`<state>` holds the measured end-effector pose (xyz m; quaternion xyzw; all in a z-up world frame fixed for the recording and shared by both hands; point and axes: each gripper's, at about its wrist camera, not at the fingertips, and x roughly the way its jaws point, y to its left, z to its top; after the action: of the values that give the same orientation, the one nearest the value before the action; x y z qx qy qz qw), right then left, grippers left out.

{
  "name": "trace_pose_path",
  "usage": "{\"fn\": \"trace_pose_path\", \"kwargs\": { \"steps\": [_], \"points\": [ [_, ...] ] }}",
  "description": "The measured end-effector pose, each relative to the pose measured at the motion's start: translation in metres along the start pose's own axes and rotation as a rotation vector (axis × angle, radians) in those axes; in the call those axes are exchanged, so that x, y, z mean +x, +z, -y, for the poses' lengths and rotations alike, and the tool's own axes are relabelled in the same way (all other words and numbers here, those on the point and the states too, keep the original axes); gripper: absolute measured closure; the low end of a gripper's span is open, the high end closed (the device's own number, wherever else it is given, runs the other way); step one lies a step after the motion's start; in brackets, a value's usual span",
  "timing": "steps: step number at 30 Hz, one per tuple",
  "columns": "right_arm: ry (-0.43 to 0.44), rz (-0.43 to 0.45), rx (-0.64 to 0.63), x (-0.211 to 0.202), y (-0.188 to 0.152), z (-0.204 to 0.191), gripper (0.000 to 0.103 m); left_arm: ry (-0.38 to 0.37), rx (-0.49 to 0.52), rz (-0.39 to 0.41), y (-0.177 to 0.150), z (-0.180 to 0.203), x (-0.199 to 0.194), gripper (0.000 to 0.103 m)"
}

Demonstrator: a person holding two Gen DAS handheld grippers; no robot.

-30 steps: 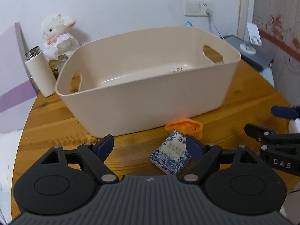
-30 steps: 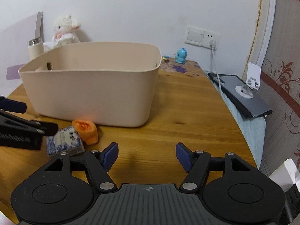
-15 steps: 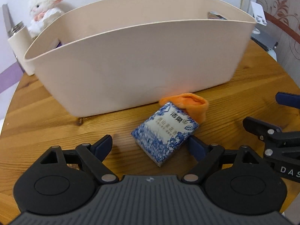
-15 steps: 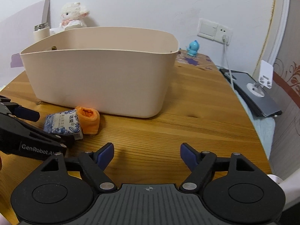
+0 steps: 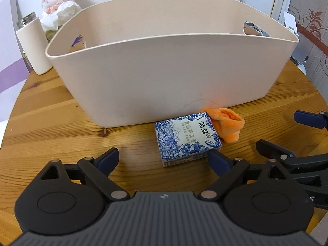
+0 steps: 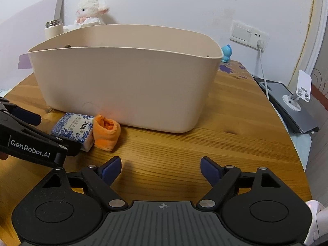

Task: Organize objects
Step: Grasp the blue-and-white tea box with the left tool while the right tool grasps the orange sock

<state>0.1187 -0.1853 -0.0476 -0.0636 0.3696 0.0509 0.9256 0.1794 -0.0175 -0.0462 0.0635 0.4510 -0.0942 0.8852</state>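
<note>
Right now the left gripper sits low on the round wooden table, jaws spread, its right pad beside the near corner of the blue-and-white printed tissue pack. The pack touches a rolled orange cloth, both at the foot of the beige plastic tub. Risks — closing off-centre could spin the pack or snag the cloth; pushing forward jams it against the tub wall. The right gripper is also spread, empty, close by — collision possible.

White plush lamb, cream flask behind; blue figurine near wall socket; phone stand.
</note>
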Motion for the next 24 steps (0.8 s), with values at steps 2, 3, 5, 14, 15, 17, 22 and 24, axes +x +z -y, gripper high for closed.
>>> {"fn": "trace_pose_path", "kwargs": {
  "steps": [2,3,5,14,15,17,22,24],
  "points": [
    [-0.009,-0.001,0.017,-0.001,-0.001,0.004,0.017,-0.025,-0.015,0.009,0.001,0.0,0.002,0.008],
    [-0.018,0.001,0.02,-0.003,-0.001,0.007,0.017,-0.037,-0.026,0.012,0.001,0.001,0.002,0.008],
    [-0.031,0.012,0.018,-0.009,-0.002,0.011,0.016,-0.069,-0.046,0.02,0.002,0.005,0.0,0.008],
    [-0.047,0.017,0.038,-0.012,0.001,0.021,0.015,-0.001,-0.057,0.028,0.004,0.02,0.008,0.008],
    [-0.041,0.014,0.035,-0.01,0.0,0.02,0.015,0.001,-0.064,0.019,0.002,0.017,0.01,0.008],
    [-0.032,0.01,0.026,-0.007,0.0,0.016,0.015,0.009,-0.068,0.023,-0.003,0.008,0.009,0.008],
    [0.015,-0.003,0.012,0.003,0.003,0.004,0.015,0.021,-0.082,0.015,-0.008,-0.012,0.005,0.008],
    [0.035,-0.006,0.002,0.007,0.004,-0.003,0.015,0.026,-0.091,0.013,-0.008,-0.021,0.004,0.008]
  ]
}}
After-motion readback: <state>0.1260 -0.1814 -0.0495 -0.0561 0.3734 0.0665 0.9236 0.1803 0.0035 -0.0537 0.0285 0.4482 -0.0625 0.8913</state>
